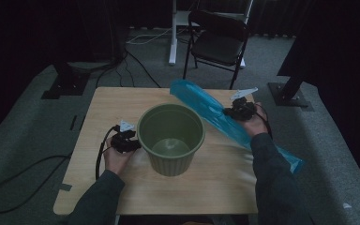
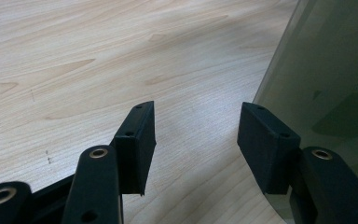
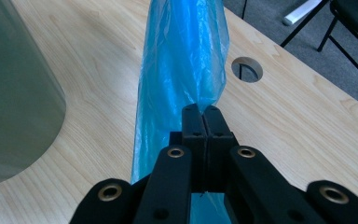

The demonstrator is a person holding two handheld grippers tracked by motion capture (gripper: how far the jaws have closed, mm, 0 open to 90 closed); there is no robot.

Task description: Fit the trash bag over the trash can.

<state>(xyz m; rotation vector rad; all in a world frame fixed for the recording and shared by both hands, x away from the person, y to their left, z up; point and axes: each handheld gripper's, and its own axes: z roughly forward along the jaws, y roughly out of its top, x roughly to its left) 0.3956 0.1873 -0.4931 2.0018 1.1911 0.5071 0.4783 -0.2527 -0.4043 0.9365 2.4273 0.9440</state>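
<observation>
**Bag gripped, bin not yet lined**

Nearest the person, the left gripper rests low on the light wooden table, its jaws spread with nothing between them, just beside the wall of the round, ribbed olive-green plastic bin. The bin stands upright at mid-table and looks empty inside.

To its right, the right gripper is clenched on an edge of the long, translucent blue plastic bag. The bag stretches diagonally, one end near the table's far edge behind the bin, the other trailing past the right edge.

Judging by this, the work is at an early stage: the bag is picked up but unopened and outside the bin; opening it and fitting it over the rim remain.

The bag's mouth is hard to pick out, and the right sleeve covers part of the bag. Beyond the table a black folding chair stands in a dim room.
</observation>
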